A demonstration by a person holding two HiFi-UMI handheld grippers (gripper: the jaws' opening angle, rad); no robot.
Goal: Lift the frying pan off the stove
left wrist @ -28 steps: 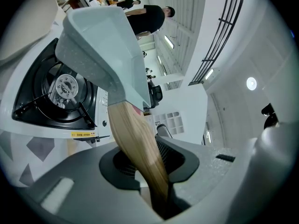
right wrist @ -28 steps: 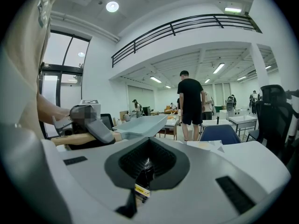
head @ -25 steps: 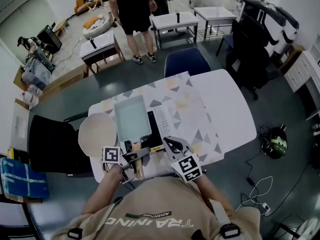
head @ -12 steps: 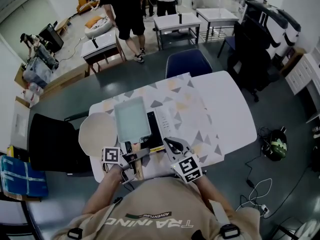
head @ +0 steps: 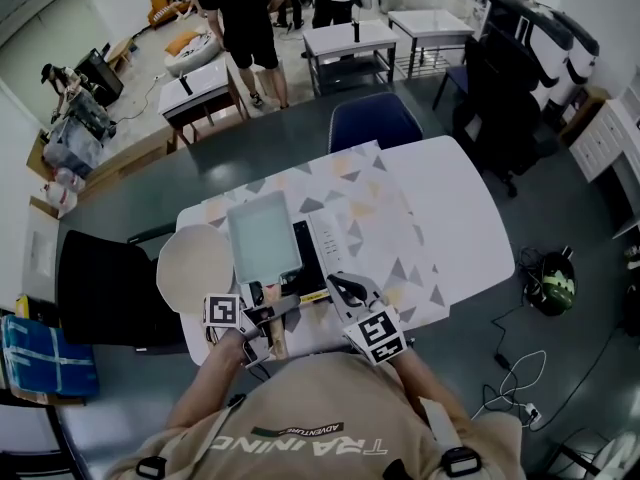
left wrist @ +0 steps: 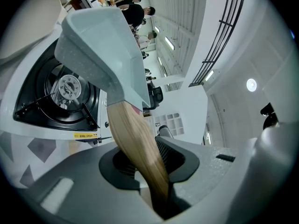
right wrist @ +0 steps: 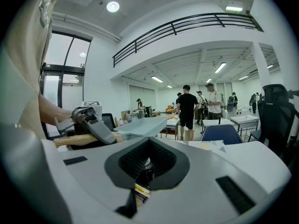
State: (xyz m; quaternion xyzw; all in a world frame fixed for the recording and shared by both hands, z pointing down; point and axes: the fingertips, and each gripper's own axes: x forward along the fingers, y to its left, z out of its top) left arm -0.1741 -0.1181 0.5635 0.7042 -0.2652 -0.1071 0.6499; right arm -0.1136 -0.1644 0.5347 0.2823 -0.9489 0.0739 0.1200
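My left claw (head: pixel 268 313) is clamped on the wooden handle (left wrist: pixel 135 143) of the pale square pan (head: pixel 264 236), which sits over the stove (head: pixel 312 255) (whether it rests on the supports I can't tell). My right claw (head: pixel 338 288) is pinched narrow on the stove's front corner. A round board (head: pixel 192 268) lies just left of the pan. A blue chair (head: pixel 373 123) stands beyond the surface (head: pixel 460 218).
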